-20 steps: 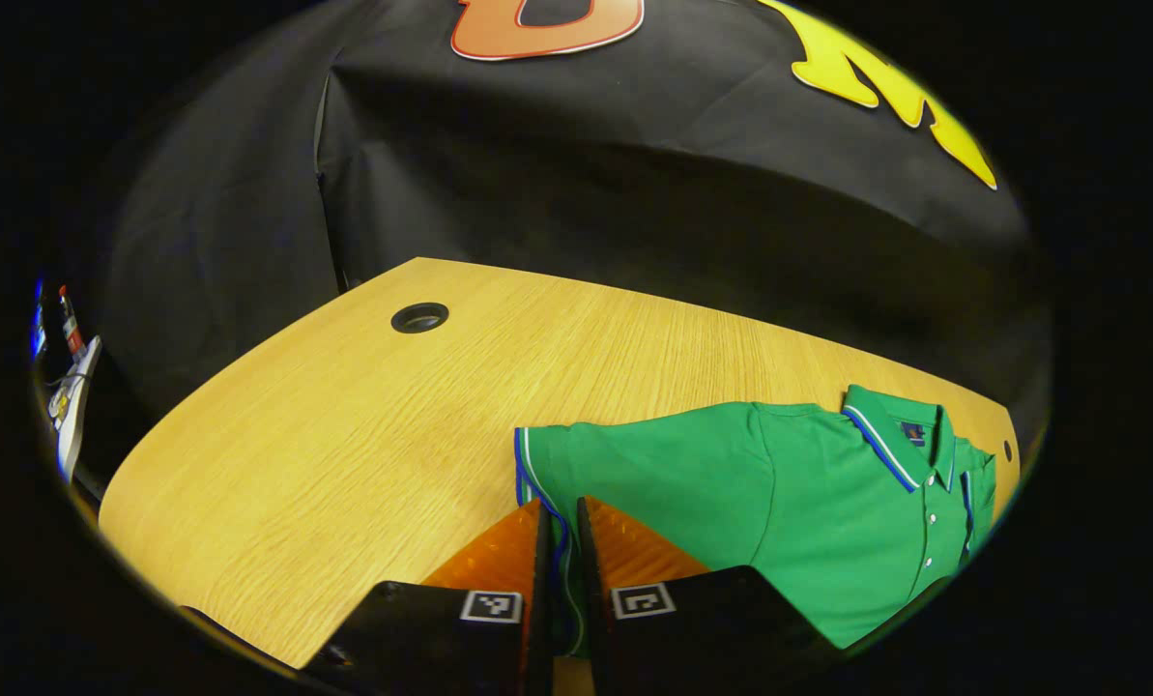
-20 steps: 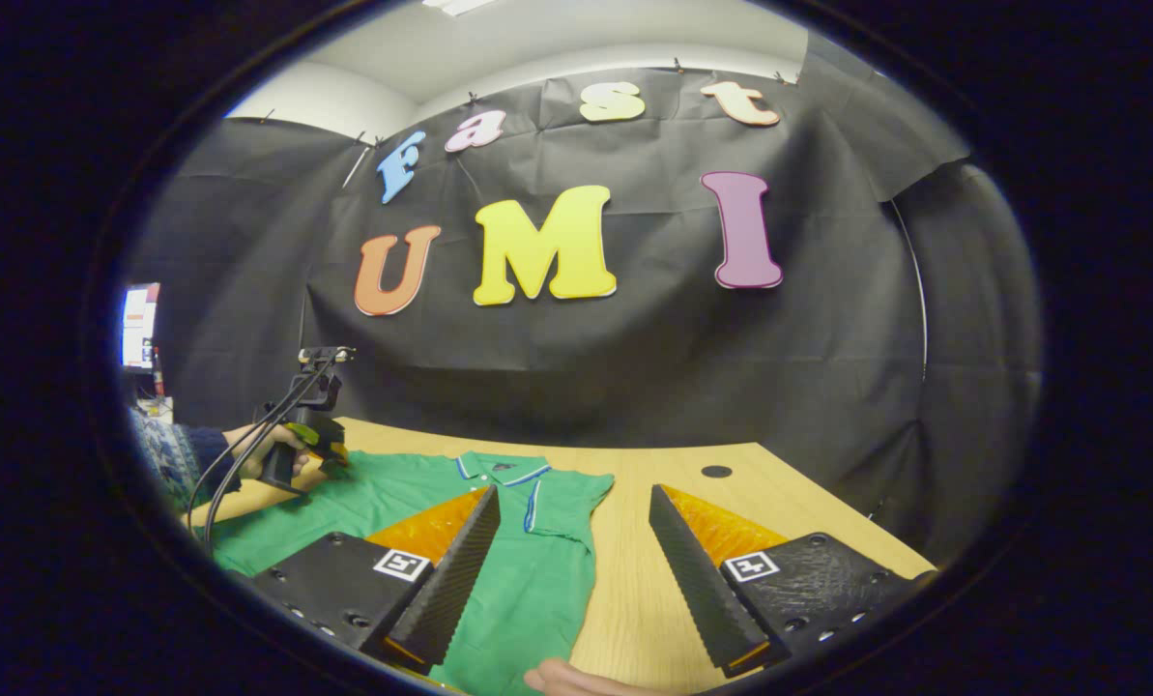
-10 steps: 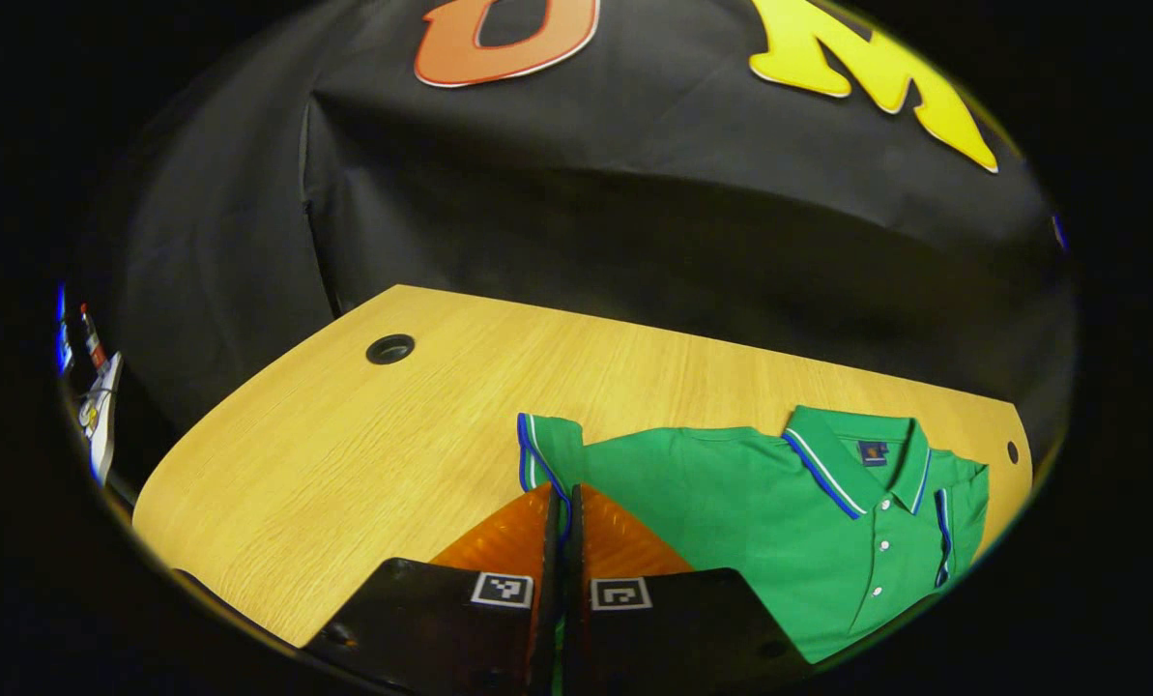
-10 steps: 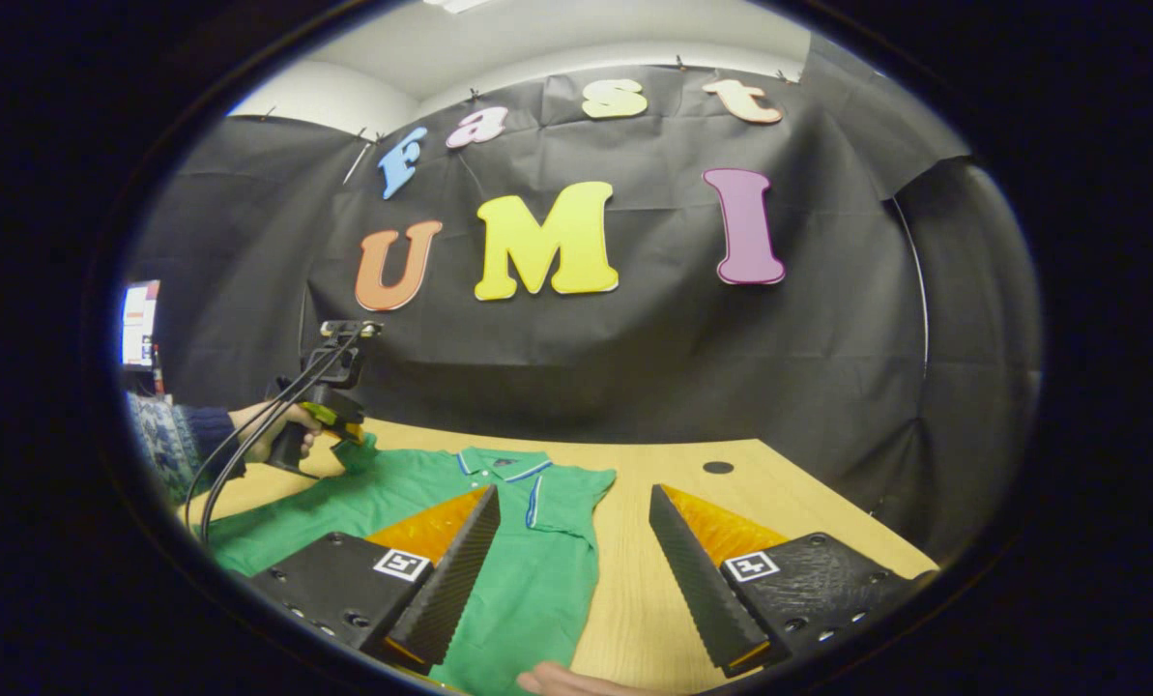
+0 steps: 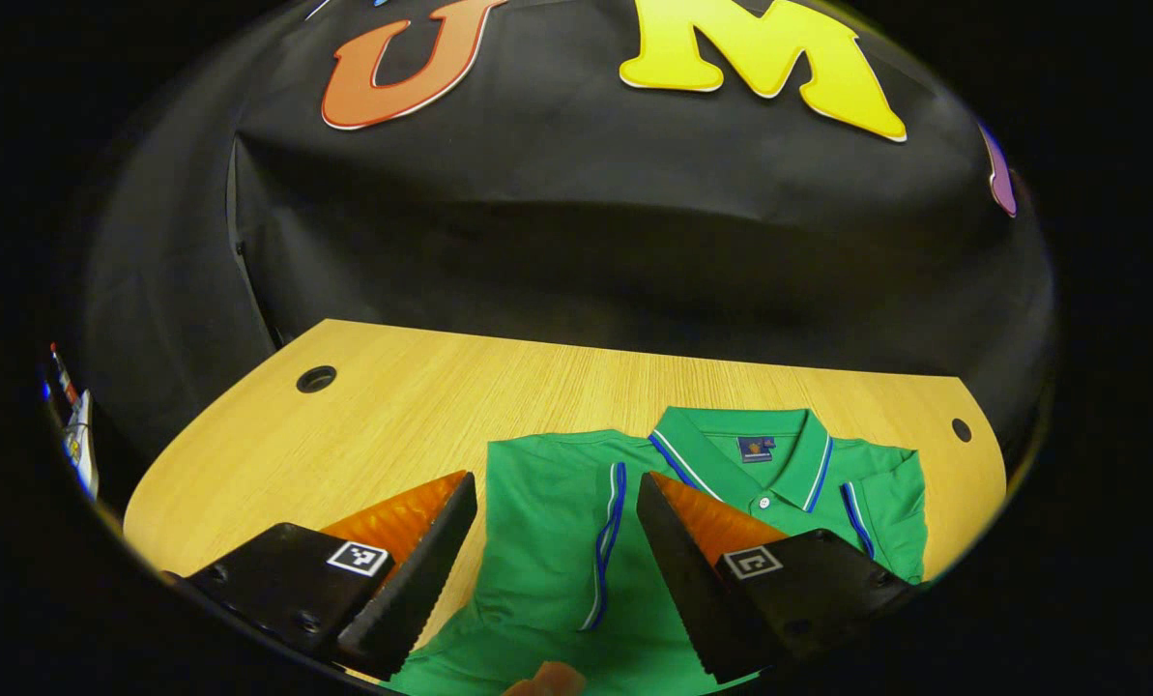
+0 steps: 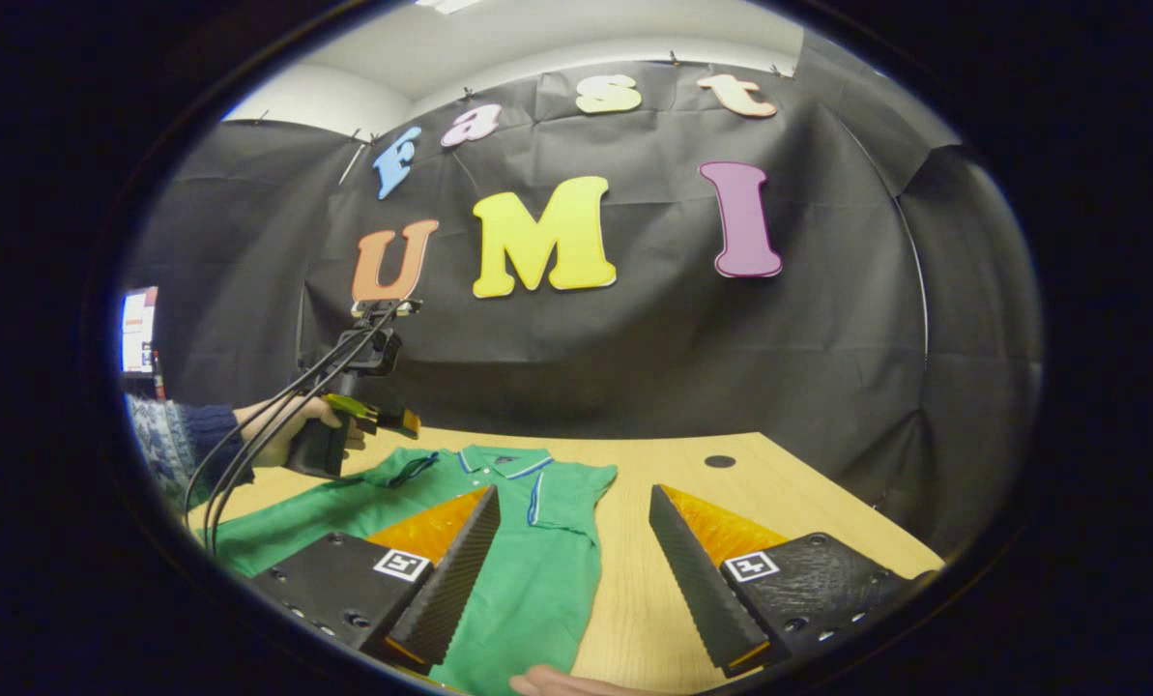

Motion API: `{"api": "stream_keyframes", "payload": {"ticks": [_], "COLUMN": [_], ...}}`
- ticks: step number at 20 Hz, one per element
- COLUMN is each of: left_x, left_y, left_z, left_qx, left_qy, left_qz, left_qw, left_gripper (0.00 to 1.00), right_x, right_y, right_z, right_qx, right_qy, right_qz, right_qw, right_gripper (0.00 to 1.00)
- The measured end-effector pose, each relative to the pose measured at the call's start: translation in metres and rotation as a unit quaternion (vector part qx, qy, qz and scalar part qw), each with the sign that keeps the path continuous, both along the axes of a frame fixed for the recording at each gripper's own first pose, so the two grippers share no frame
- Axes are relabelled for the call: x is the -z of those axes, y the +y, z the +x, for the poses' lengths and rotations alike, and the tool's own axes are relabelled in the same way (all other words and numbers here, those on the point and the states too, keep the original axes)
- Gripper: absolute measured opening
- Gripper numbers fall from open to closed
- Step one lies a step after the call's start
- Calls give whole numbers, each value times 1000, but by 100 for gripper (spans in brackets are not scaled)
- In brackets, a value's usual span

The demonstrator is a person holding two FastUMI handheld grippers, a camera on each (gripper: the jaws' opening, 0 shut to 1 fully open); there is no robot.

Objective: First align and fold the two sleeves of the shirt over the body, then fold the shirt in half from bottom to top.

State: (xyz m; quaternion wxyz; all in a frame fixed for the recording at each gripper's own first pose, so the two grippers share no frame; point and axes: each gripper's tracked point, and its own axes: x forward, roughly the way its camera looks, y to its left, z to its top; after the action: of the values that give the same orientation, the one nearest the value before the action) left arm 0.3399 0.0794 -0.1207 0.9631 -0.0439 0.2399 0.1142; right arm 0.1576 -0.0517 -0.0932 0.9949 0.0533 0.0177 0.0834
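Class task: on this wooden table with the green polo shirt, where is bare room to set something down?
Bare wood lies between the polo shirt and the cable hole, and along the table edge by the wall. In the right gripper view, wood is free beside the shirt's sleeve toward another hole. The shirt area is crowded.

So the right tongs (image 6: 571,551) sit wide apart over the wooden worktop (image 6: 779,493), nothing between them. The green polo shirt (image 6: 528,570) lies flat on the worktop, collar toward the back, passing under the left-hand finger. Farther off on the left, a hand (image 6: 320,425) holds the other tongs (image 6: 397,420) just above the shirt's sleeve (image 6: 392,471).
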Motion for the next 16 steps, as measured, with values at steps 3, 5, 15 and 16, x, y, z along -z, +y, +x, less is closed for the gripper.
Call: {"api": "stream_keyframes", "payload": {"ticks": [3,5,15,16], "left_x": [-14,-21,-61,-56], "left_y": [-6,-4,19,20], "left_z": [-22,-43,-217,-237], "left_qx": [10,17,20,22], "left_qy": [-18,-25,-142,-150], "left_qz": [-22,-25,-29,-27], "left_qw": [1000,999,989,988], "left_gripper": [100,100,100,100], "right_x": [-1,-4,-28,-19], "right_y": [-2,-2,21,20], "right_z": [0,-4,-71,-80], "right_qx": [5,9,5,7], "right_qy": [-4,0,-7,6], "right_qz": [-4,3,-20,-36], "right_qw": [1000,1000,1000,999], "right_gripper": [94,94,96,96]}}
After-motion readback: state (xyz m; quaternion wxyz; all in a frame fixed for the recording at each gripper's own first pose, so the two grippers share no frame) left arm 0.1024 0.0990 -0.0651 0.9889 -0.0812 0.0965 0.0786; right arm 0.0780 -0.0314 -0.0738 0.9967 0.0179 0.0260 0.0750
